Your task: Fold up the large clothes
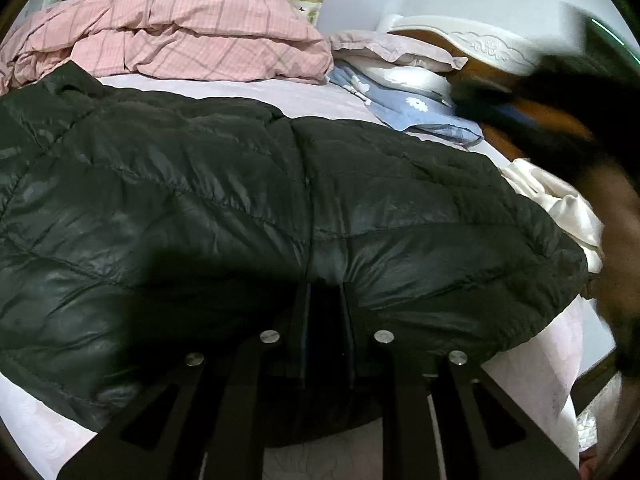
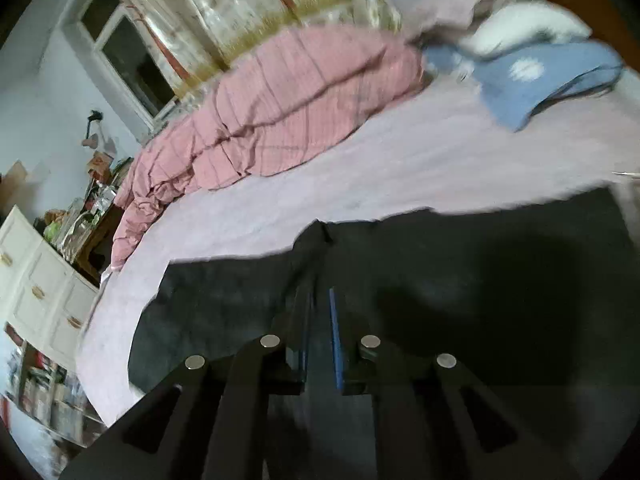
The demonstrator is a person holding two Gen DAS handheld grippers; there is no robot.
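While both claws, left [image 1: 325,284] and right [image 2: 320,240], pinch the black jacket's [image 1: 240,200] edges, bare sheet [image 2: 360,176] lies beyond.

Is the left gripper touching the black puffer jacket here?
Touching. In the left wrist view the left gripper has its jaws nearly shut, pinching a fold of the black puffer jacket between the tips.

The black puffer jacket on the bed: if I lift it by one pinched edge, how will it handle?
The black puffer jacket will probably sag and drape, since it lies limp in soft quilted folds. Its puffy panels suggest it is light for its bulk. The shiny shell looks slick, so it may slip from the left gripper unless pinched firmly.
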